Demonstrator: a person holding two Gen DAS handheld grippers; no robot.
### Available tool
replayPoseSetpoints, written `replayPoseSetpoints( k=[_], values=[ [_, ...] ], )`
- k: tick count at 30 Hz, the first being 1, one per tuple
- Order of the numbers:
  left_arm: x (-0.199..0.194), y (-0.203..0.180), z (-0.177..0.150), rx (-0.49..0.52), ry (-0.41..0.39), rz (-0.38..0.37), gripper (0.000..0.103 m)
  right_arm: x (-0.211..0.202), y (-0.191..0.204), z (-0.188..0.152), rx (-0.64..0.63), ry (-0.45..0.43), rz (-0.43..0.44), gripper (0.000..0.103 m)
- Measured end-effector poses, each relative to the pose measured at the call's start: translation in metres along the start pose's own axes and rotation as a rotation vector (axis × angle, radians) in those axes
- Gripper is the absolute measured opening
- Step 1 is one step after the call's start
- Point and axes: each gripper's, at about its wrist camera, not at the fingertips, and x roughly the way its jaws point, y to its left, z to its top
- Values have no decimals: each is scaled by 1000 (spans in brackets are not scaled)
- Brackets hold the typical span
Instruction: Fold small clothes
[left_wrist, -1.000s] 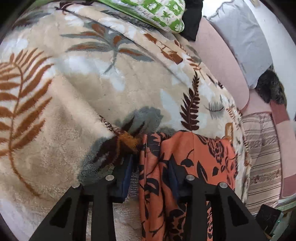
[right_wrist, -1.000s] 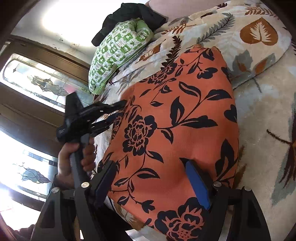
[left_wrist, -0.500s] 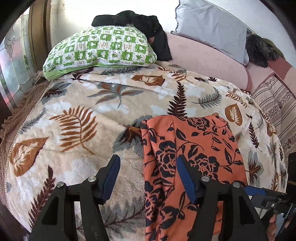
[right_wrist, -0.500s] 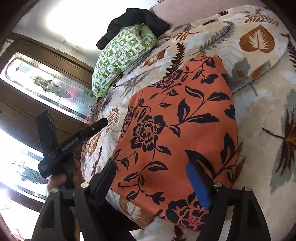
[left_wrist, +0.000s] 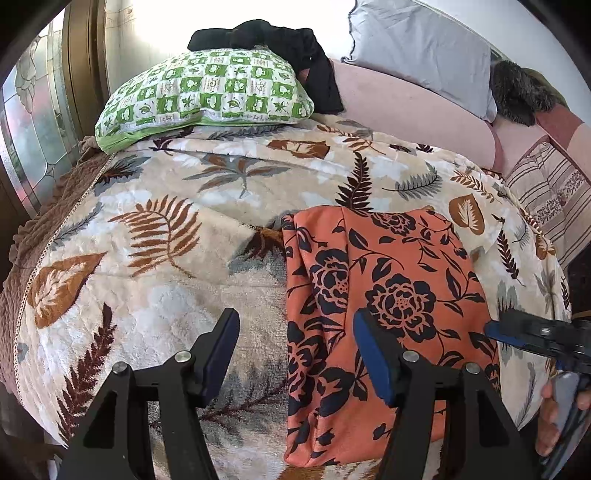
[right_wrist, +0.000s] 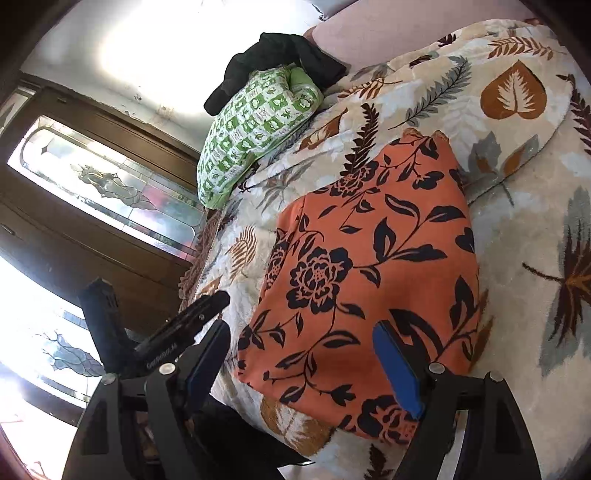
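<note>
An orange garment with black flowers (left_wrist: 384, 306) lies folded in a long rectangle on the leaf-patterned blanket (left_wrist: 166, 266). It also shows in the right wrist view (right_wrist: 369, 273). My left gripper (left_wrist: 295, 350) is open and empty, raised above the garment's near left edge. My right gripper (right_wrist: 301, 365) is open and empty, raised over the garment's near end. The right gripper shows at the right edge of the left wrist view (left_wrist: 532, 334). The left gripper shows at the left in the right wrist view (right_wrist: 184, 321).
A green checked pillow (left_wrist: 207, 92) with a black cloth (left_wrist: 288, 44) on it lies at the bed's far side. A grey pillow (left_wrist: 421, 48) and a pink bolster (left_wrist: 413, 114) lie behind. A striped cover (left_wrist: 550, 192) is at right. A stained-glass window (right_wrist: 110, 192) is on the left.
My left gripper let go of the garment's edge and lifted back from the bed. My right gripper also rose a little. The garment stays flat.
</note>
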Motion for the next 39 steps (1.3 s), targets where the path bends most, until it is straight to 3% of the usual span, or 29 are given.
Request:
replayPoseSetpoints(
  k=[1, 2, 5, 7, 12, 17, 19, 21, 22, 23, 24, 26, 27, 30, 35, 39],
  values=[
    [3, 1, -1, -5, 10, -4, 65, 14, -15, 4, 35, 29, -54, 89],
    [5, 1, -2, -6, 22, -9, 65, 25, -30, 6, 103, 62, -45, 90],
    [4, 4, -5, -13, 17, -36, 68, 9, -21, 10, 115, 23, 18, 90],
    [5, 10, -4, -49, 17, -73, 80, -11, -9, 10, 70, -23, 46, 90],
    [22, 25, 2, -151, 45, -203, 84, -43, -31, 14, 72, -91, -41, 90],
    [66, 26, 3, -190, 149, -307, 84, -23, -72, 26, 174, -32, -50, 90],
    [88, 25, -2, -212, 218, -298, 84, -3, -78, 29, 181, 15, 0, 90],
    [91, 19, -4, -187, 194, -298, 84, 19, -87, 28, 221, 66, -19, 90],
    [90, 14, -4, -161, 196, -301, 70, 26, -82, 28, 191, 70, -17, 86],
    [91, 11, -4, -152, 212, -335, 54, 30, -72, 29, 133, 81, -21, 64],
    [92, 9, -3, -158, 229, -363, 45, 34, -66, 29, 99, 103, -58, 58],
    [89, 4, 1, -145, 222, -345, 39, 34, -56, 32, 53, 114, -88, 43],
    [85, 1, 3, -134, 211, -338, 36, 30, -52, 35, 31, 109, -89, 41],
    [67, -10, 16, -146, 150, -369, 32, 10, -33, 44, -49, 79, -96, 37],
    [36, -59, 56, -86, 5, -422, 32, -49, -15, 78, -148, -37, -106, 37],
    [57, -103, 77, -50, 15, -432, 36, -81, -48, 105, -106, -92, -103, 37]
  ],
)
